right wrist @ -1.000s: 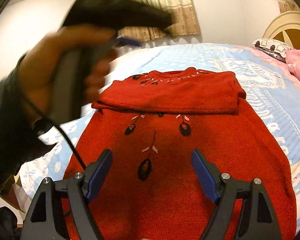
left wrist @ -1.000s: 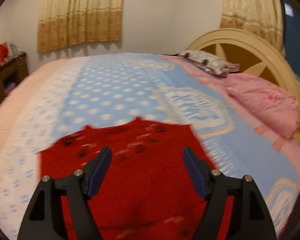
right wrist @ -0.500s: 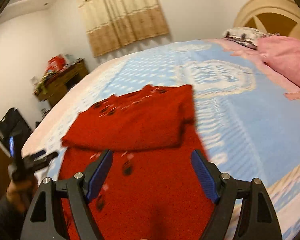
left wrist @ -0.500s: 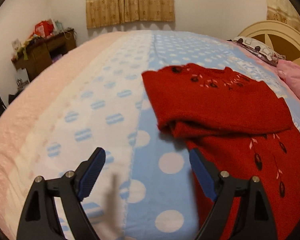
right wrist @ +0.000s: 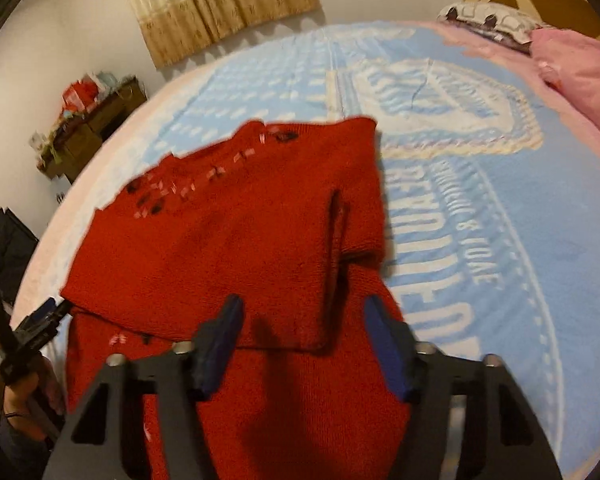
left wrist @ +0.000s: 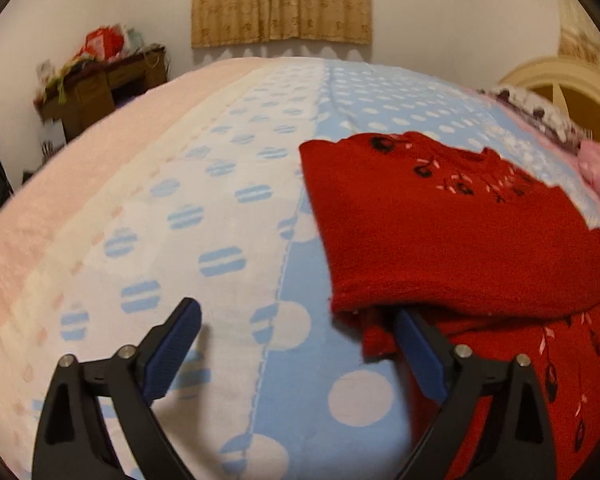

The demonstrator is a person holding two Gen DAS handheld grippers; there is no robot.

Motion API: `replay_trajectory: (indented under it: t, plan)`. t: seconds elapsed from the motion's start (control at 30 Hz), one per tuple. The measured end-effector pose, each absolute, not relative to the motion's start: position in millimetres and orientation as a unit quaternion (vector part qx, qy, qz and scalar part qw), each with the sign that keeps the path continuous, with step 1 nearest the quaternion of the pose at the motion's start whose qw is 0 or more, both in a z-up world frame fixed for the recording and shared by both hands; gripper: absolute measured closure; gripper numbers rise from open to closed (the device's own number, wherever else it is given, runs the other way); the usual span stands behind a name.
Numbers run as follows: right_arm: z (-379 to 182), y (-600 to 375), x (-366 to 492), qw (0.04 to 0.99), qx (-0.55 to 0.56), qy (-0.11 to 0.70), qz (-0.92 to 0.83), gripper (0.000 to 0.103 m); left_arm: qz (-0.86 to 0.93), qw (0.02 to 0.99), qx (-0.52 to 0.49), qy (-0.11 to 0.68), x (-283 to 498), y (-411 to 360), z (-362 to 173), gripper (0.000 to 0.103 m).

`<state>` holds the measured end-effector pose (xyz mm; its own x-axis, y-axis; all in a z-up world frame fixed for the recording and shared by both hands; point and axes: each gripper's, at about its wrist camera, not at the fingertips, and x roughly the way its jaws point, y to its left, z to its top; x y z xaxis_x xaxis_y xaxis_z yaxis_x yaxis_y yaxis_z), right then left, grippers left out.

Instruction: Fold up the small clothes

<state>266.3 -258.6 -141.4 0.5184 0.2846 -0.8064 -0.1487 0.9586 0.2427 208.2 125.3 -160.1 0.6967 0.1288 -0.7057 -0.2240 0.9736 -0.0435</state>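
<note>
Both tools bracketed the half-folded red sweater (right wrist: 220, 248) for its next fold: left tool (left wrist: 296, 344) spread wide at one side, right tool (right wrist: 300, 344) just narrowing, gripping nothing.

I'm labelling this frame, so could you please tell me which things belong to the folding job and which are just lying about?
Part of the job:
- red sweater, partly folded on the bedspread
- left claw, open
- right claw, which has just been closing over the sweater

Just lying about:
- pink pillow
- cluttered wooden desk
- curtain
</note>
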Motion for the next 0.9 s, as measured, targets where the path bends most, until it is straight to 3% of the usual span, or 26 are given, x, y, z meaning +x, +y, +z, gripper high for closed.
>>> replay_trajectory:
  t: [0.03,0.07,0.33,0.53,0.63,0.7,0.9]
  plan:
    - [-141.5,-255.9,266.7,0.869,0.062,0.474,0.126,0.086,0.093,0.919,-0.069,0.376,207.3,127.1,-161.5,0.004]
    - [-137.2,-254.5,265.4,0.875,0.056,0.464,0.125,0.09,0.091,0.919,-0.073,0.377,206.7,128.2,-162.3,0.002]
    - [-87.7,-271.1,257.5,0.917,0.033,0.389,0.082,0.093,0.087,0.916,-0.097,0.38,204.2,135.2,-166.4,0.0]
    - [-136.9,-276.9,281.3,0.88,0.014,0.47,0.067,0.093,0.088,0.916,-0.096,0.379,204.6,135.2,-166.8,0.0]
    - [-133.4,-277.2,274.7,0.892,-0.004,0.449,0.055,0.08,0.081,0.916,-0.1,0.379,200.0,135.6,-163.3,0.0]
    - [-123.4,-279.7,272.2,0.897,-0.006,0.44,0.042,0.036,0.078,0.915,-0.103,0.383,194.0,133.9,-158.1,0.0]
    - [-77.2,-257.1,260.3,0.93,-0.021,0.357,0.089,0.035,0.093,0.942,-0.089,0.309,167.3,125.2,-112.5,0.0]
